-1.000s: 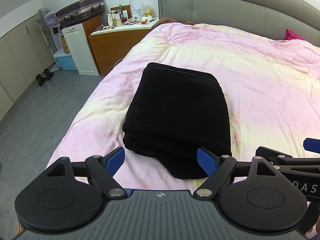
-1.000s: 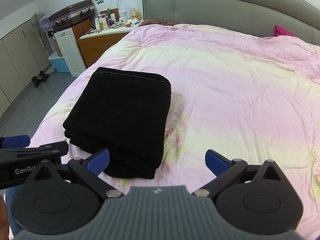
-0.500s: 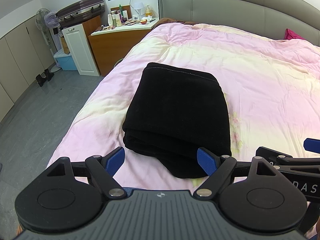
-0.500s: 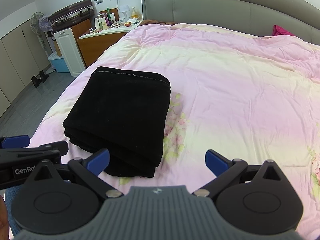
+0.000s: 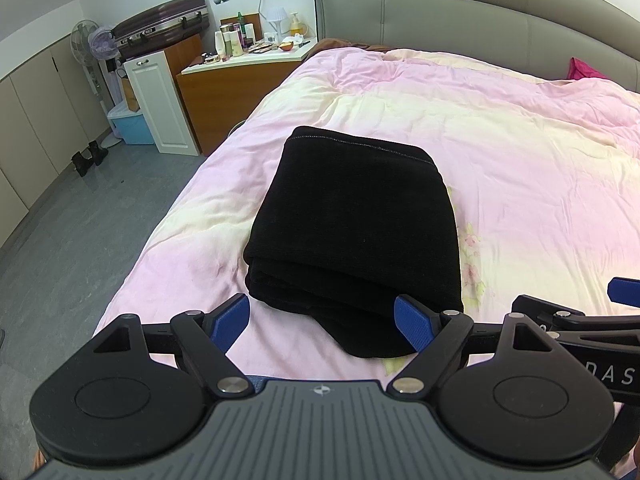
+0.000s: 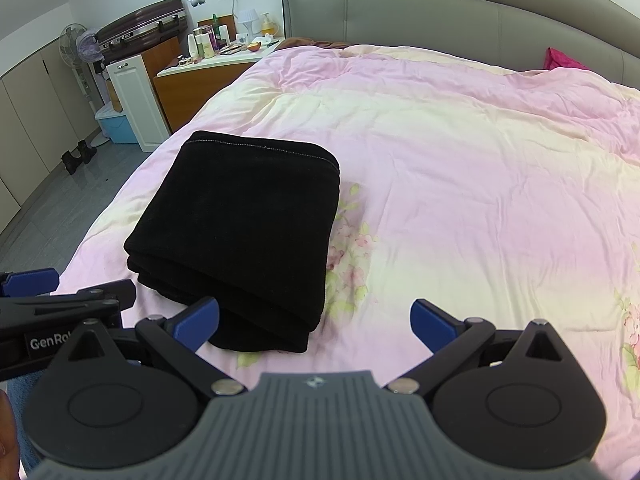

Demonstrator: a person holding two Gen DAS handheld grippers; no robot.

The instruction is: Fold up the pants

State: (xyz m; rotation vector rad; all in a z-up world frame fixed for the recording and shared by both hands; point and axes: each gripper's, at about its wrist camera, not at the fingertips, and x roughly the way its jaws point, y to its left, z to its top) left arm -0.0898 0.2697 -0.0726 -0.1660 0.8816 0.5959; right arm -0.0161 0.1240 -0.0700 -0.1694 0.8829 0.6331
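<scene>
A folded black fabric pair of pants (image 5: pixel 356 224) lies in a thick layered rectangle on the pink and cream quilted bed (image 5: pixel 520 168), near its left edge and foot end. The left claw (image 5: pixel 322 322) hovers at the stack's near edge, blue fingers (image 5: pixel 412 322) spread wide and gripping nothing. The right claw (image 6: pixel 316 322) hangs just beside it, equally wide and holding nothing, over the bare quilt. A cluttered wooden bedside cabinet (image 6: pixel 192 84) stands by the bed's head.
</scene>
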